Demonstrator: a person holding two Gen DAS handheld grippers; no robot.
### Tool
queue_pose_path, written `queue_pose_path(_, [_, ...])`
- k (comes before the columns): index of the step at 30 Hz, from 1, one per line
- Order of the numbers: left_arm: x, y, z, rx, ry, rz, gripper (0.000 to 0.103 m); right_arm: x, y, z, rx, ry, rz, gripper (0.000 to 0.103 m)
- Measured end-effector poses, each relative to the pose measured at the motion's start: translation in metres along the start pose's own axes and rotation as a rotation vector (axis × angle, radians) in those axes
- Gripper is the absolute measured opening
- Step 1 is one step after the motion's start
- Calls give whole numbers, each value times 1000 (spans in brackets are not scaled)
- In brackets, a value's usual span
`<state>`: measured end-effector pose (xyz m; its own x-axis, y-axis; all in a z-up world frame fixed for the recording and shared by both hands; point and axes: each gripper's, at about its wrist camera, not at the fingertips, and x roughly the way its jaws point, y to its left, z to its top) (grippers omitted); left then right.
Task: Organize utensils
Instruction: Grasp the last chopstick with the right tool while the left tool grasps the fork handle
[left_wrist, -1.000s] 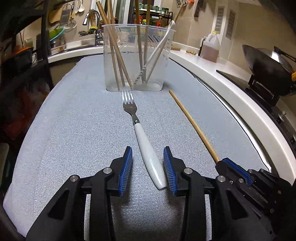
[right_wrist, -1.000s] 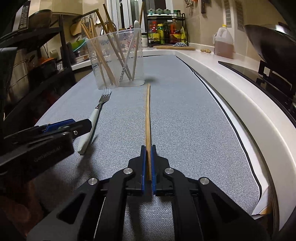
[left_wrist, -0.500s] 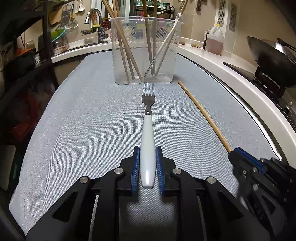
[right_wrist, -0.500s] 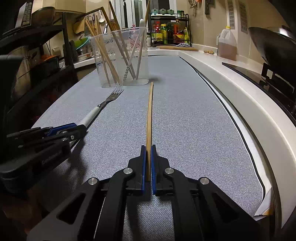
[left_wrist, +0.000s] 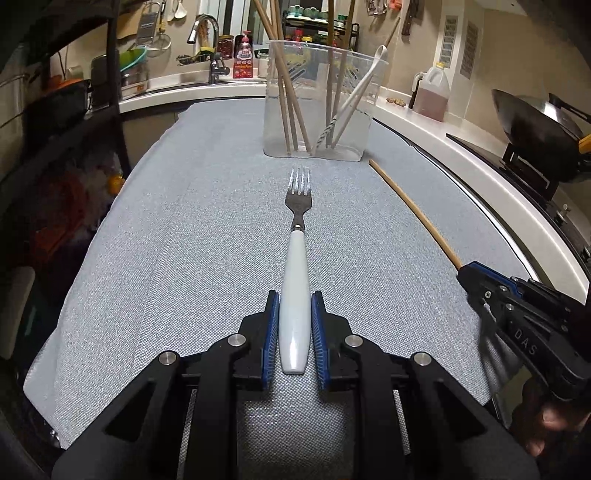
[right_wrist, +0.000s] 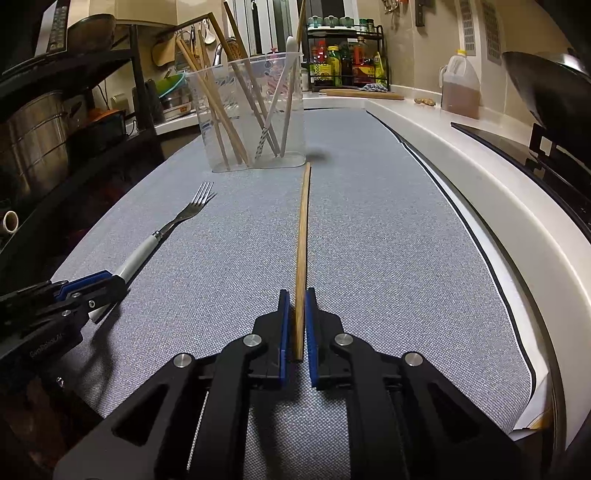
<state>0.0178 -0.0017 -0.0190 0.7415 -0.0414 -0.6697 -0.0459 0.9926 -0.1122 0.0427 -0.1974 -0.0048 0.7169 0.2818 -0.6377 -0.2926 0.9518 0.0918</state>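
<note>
The left claw (left_wrist: 294, 332) has just been closing and now grips the white handle of the fork (left_wrist: 297, 254) near its butt end, blue pads tight on both sides. The fork points straight ahead over the grey cloth on the desk (left_wrist: 177, 251), tines toward a clear plastic tub (left_wrist: 360, 79). From the right wrist view the tines seem to hang a little above the cloth, though the angle makes this hard to be sure of.

The right claw (right_wrist: 296, 325) has just been opening. A single wooden chopstick (right_wrist: 303, 236) lies between its pads, which stand narrow but with a thin gap on each side, so they appear not to press on it. The chopstick lies on the cloth, and its far tip is just beside the base of the tub.

The tub stands upright at the far end of the cloth and holds several wooden chopsticks, a white spoon and a striped straw, all leaning. Their tops are cut off by the upper edge of the left wrist view.

To the right runs a white counter edge with a jug of brown liquid (left_wrist: 432, 94) and a dark wok (left_wrist: 532, 118), partly out of view. Behind are a tap (left_wrist: 207, 44) and a rack of bottles (right_wrist: 343, 62). Part of a hand (left_wrist: 550, 428) shows under the right claw, mostly hidden. The left side is dark shelving, its contents hard to make out.
</note>
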Motion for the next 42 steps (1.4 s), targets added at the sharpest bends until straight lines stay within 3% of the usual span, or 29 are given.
queue_pose_path(42, [8, -8, 1, 33, -62, 61, 19, 0, 2, 0, -37, -11, -37, 9])
